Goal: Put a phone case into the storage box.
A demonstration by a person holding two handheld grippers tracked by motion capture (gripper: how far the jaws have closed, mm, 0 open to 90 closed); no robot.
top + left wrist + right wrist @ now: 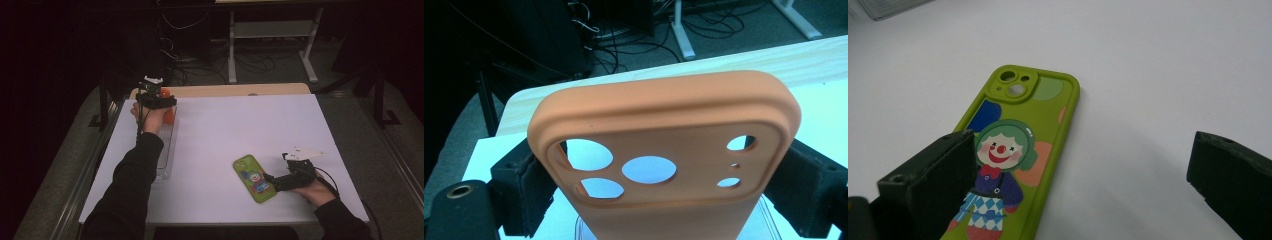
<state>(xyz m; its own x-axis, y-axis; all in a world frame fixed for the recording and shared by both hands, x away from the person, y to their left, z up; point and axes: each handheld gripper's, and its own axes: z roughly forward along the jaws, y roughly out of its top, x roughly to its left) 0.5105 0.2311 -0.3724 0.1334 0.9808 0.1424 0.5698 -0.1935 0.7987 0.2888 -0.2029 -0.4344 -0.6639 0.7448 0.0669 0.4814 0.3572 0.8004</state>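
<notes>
At the far left of the tabletop [215,130], the left gripper [159,102] is held up in a hand [149,117] over a clear tray [166,150] that lies along the left edge. Its fingers [531,195] stand wide apart and press on the two long sides of an orange case [664,150], so the case is clamped across its width. In the left gripper view the case stands roughly upright, its long axis running up and away from the gripper, with the camera-hole end uppermost. The cut-outs sit near that top end, and the white sheet shows through them. In the high view, part of the orange case [168,115] shows just beside the hand, above the far end of the tray.

Toward the near right, a green case [254,178] with a clown picture lies flat on the tabletop, printed side up. Its long axis runs on a slant, from the far left to the near right in the high view. Its camera bump is at the far end, pointing away from the person. The right gripper [272,181] rests low beside the near right end of this case. Its fingers [933,190] are spread wide and grip nothing. In the right gripper view one finger overlaps the case's near left edge, and the other stands well off to the right over bare tabletop.
</notes>
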